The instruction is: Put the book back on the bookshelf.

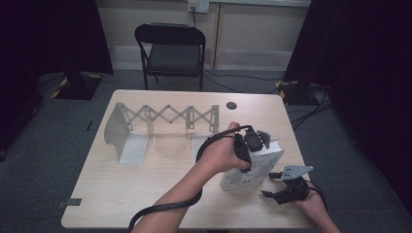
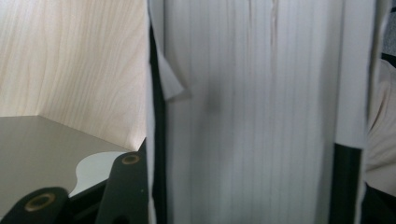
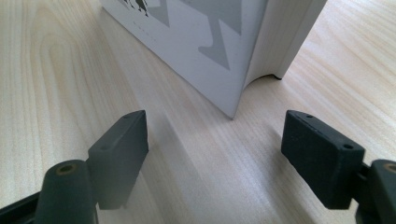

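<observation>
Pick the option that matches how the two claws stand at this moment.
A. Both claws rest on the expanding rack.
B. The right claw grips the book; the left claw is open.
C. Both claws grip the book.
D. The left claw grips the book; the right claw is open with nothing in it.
D: the left claw is clamped on the book, while the right claw stands open over bare table.
</observation>
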`<state>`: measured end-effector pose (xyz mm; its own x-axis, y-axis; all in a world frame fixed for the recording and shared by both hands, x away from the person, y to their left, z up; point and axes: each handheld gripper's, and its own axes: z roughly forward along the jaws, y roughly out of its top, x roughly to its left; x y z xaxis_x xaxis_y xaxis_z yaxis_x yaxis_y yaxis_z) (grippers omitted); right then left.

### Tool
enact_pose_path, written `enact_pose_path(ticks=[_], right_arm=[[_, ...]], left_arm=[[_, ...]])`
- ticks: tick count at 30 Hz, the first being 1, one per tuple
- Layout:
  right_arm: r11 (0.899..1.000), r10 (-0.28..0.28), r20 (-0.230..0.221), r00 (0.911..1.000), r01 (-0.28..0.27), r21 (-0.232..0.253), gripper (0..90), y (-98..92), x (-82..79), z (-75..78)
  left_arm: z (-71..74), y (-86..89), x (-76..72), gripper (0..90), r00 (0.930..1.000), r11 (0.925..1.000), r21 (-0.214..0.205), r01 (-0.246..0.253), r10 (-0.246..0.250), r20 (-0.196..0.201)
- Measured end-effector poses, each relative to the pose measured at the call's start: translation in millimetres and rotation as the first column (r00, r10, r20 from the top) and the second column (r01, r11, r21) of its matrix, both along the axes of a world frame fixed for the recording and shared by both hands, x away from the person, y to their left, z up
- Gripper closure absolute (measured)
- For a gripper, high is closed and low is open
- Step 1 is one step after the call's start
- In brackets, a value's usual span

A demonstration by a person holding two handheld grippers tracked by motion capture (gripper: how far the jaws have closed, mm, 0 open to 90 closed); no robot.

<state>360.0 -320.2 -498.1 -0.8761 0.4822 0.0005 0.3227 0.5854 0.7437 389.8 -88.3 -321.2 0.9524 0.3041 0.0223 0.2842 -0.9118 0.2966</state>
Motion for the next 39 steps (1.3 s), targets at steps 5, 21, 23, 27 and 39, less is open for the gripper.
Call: enact_pose_path(ticks=[5, 21, 23, 27, 39], right_arm=[[1.0, 0.0, 0.0, 1.0, 0.0, 0.0, 22.2, -0.3, -0.2, 0.0], [1.0, -0.008, -0.006, 1.0, 0.008, -0.012, 15.4, -0.8, -0.4, -0.3], [1.0, -0.008, -0.007, 0.9999, 0.008, -0.013, 15.3, -0.8, -0.5, -0.3], [1.0, -0.009, -0.005, 1.0, 0.008, -0.013, 15.2, -0.8, -0.5, -0.3], [1.0, -0.009, -0.006, 0.9999, 0.009, -0.013, 15.2, -0.8, -0.6, -0.4]], left_arm=[[0.5, 1.3, -1.2, 52.1, 0.9996, 0.9996, -0.007, -0.027, 0.027, -0.008], [8.1, 14.5, -8.4, 52.6, 0.9938, 0.9959, 0.005, -0.091, 0.091, -0.064], [8.5, 16.9, -7.7, 52.7, 0.9924, 0.9949, 0.004, -0.1, 0.1, -0.072], [7.6, 22.3, -8.6, 52.7, 0.9912, 0.9938, -0.002, -0.111, 0.111, -0.072], [2.5, 28.8, -11.9, 50.7, 0.9952, 0.9939, -0.06, -0.093, 0.091, -0.038]])
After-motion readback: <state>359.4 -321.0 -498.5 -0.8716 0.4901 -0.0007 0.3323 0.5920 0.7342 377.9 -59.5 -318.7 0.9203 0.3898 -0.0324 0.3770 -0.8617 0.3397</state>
